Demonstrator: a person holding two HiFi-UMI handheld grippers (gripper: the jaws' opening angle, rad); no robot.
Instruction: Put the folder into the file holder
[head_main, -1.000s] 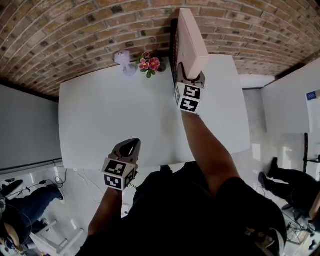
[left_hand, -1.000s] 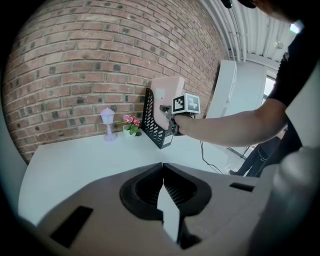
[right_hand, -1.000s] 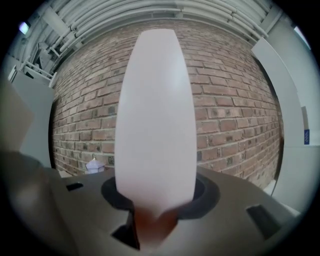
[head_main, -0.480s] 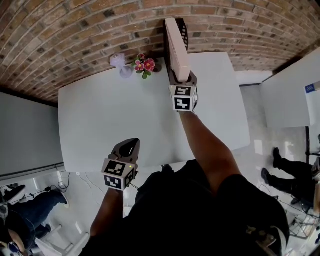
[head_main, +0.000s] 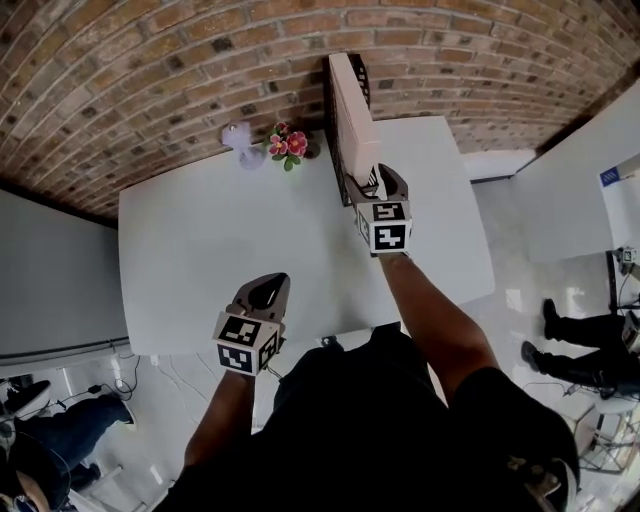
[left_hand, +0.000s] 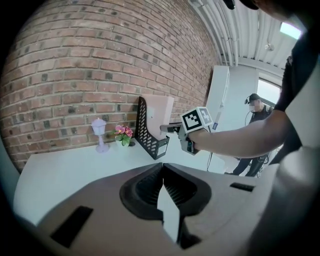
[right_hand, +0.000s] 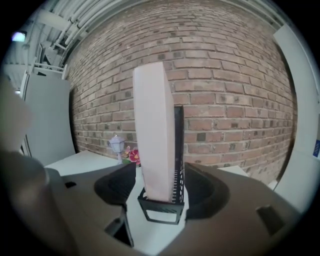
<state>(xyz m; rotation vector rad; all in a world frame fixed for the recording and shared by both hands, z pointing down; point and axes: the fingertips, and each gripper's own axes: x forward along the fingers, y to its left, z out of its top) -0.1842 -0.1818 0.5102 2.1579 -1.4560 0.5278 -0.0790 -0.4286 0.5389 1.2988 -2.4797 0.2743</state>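
The tall, pale pink card folder (right_hand: 154, 130) stands upright in the black wire-mesh file holder (right_hand: 178, 150) at the far edge of the white worktop (head_main: 200, 230), against the brick wall. The right gripper (head_main: 378, 183) sits just in front of the holder. Its fingers (right_hand: 210, 192) are wide and opening, one on each side of the folder's lower end, with a clear gap between each pad and the folder, so they grip nothing. The folder is plain and flat-sided, with a rounded top, and rises well above the holder's rim. The left gripper (head_main: 266, 292) hangs over the near edge of the worktop, well apart from the holder, its fingers (left_hand: 145, 187) closed together on nothing
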